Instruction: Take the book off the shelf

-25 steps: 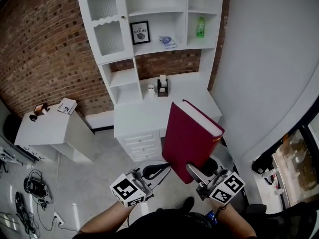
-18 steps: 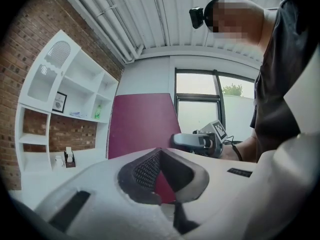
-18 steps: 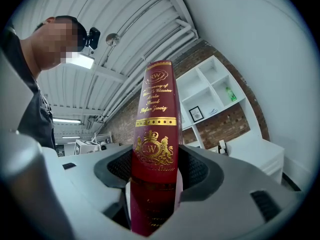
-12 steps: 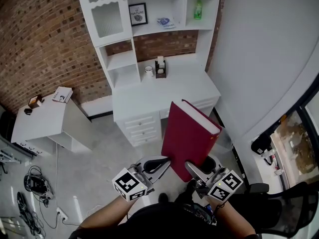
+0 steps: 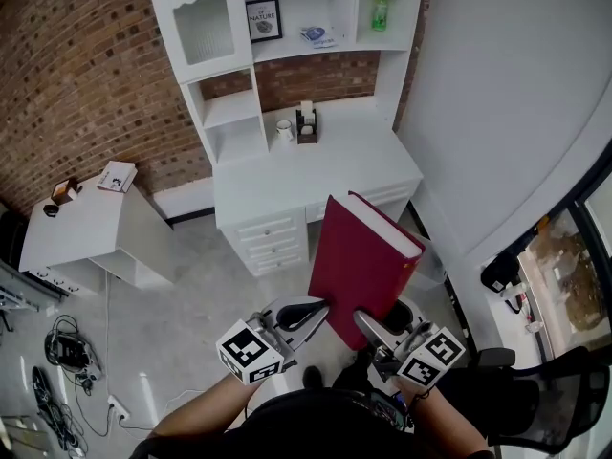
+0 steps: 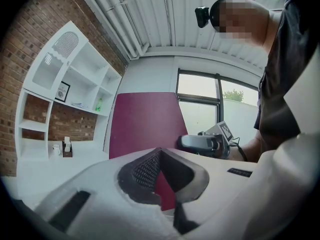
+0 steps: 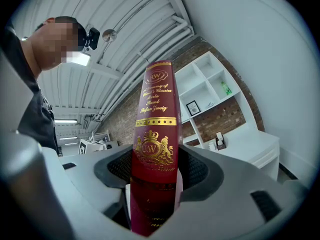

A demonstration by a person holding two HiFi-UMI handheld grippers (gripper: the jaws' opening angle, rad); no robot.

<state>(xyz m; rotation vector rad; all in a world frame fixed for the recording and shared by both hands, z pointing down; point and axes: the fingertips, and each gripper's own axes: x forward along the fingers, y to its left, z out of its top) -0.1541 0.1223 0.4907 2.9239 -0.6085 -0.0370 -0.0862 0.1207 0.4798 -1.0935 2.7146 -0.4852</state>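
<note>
Book: thick red hardback (image 5: 368, 266), held upright in the air, off the shelf, near the person and well apart from the white desk (image 5: 316, 175).
Right gripper (image 7: 154, 159): jaws set wide, clamped on the lower part of the gold-lettered spine.
Left gripper (image 6: 159, 156): jaws closed tip to tip with nothing pinched, tips at the cover's lower left corner.
Shelf unit (image 5: 229, 113): far, against the brick wall, bearing a framed picture (image 5: 264, 19) and a green bottle (image 5: 381, 12).

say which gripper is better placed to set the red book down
Right: the right gripper is clamped across the red book at its spine; the left gripper only meets its lower corner, jaws together.
</note>
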